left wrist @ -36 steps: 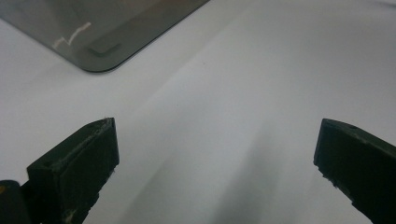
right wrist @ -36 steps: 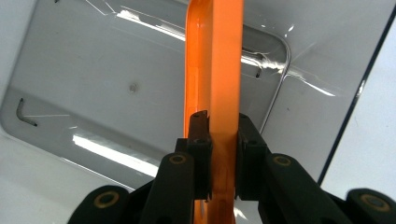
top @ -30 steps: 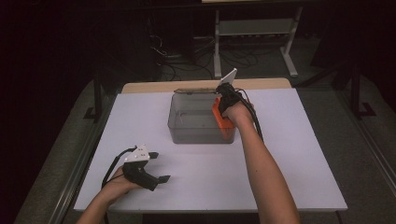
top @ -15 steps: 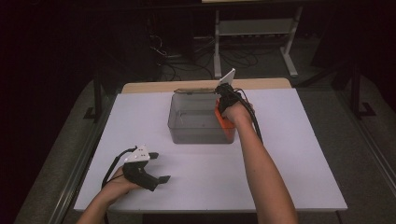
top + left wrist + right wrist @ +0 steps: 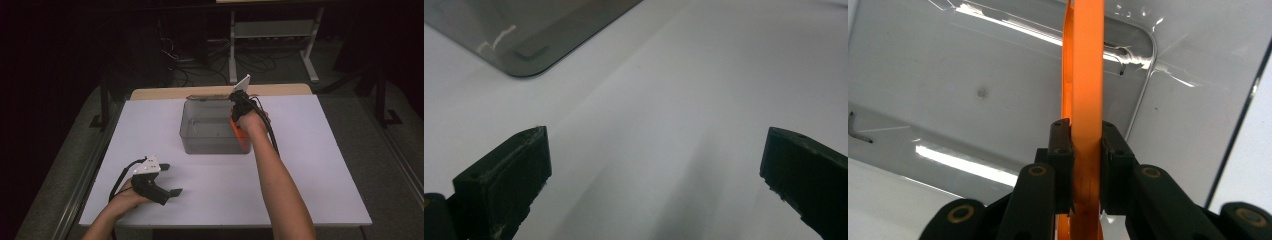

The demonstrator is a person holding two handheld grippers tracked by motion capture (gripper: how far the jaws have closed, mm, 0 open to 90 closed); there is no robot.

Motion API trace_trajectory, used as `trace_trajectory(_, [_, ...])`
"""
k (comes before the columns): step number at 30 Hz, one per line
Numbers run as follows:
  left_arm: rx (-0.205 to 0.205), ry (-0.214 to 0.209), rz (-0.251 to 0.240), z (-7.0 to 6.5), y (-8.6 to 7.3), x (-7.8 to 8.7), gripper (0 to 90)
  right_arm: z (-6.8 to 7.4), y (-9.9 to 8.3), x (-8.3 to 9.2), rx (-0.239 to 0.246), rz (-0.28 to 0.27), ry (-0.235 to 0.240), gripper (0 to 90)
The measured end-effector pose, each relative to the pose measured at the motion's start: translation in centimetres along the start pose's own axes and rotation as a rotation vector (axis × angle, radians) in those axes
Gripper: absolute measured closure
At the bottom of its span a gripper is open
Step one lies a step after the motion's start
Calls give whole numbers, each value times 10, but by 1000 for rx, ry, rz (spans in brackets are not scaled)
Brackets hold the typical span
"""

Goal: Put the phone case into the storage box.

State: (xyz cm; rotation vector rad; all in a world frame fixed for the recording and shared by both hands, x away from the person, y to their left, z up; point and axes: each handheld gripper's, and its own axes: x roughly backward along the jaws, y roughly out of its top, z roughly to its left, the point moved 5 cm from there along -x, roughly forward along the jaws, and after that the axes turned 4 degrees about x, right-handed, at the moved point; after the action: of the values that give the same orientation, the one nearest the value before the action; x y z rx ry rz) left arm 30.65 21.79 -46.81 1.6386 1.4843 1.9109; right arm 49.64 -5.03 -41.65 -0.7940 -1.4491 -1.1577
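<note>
A clear grey plastic bin stands at the far middle of the white table. My right gripper points down into its right end, shut on a thin orange flat piece that stands on edge along the bin's right wall. In the right gripper view both pads clamp the orange piece above the bin's floor. My left gripper rests on the table at the front left, open, with nothing between its fingers. The left gripper view has the same wide gap over bare table, with the bin's corner beyond.
A wooden board edge runs behind the table's far side. Beyond it on the dark floor stand a metal shelf frame and loose cables. A trailing cable runs from the right gripper along the forearm.
</note>
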Motion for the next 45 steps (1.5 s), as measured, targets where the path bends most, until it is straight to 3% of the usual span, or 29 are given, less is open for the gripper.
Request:
trace_trajectory(9, [4, -4, -2, -1, 0, 0, 0, 2, 0, -4, -12, -11, 7, 775])
trace_trajectory(22, [-2, -6, 7, -1, -1, -1, 0, 3, 0, 0, 4, -23, 0, 698])
trace_trajectory(25, [-3, -7, 9, -2, -1, -1, 0, 1, 1, 4, 12, -33, -24, 677])
trace_trajectory(45, [-7, -9, 10, -3, 0, -2, 0, -3, 4, 28, 24, -83, -39, 648])
